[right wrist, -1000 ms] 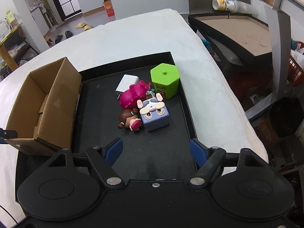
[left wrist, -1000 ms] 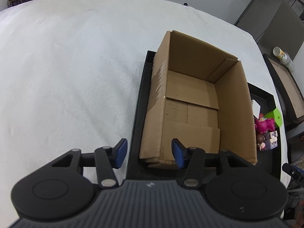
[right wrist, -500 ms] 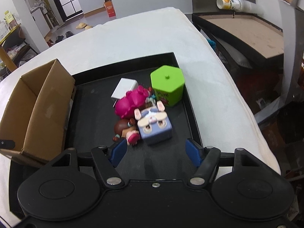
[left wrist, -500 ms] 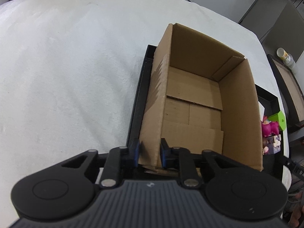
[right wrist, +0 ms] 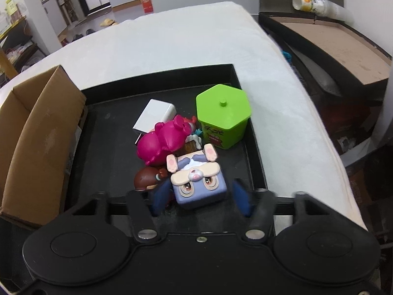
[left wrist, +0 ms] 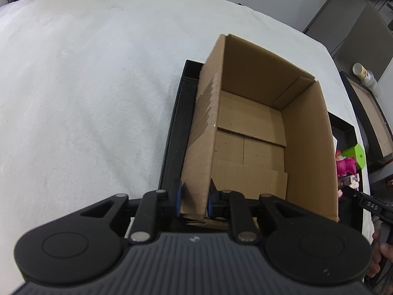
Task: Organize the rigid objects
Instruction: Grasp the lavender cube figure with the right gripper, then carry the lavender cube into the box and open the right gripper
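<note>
Cardboard box wall pinched, left gripper — right gripper closing round rabbit cube.

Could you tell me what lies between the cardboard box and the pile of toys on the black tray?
In the right wrist view, only bare tray floor separates the cardboard box from the toys.
</note>
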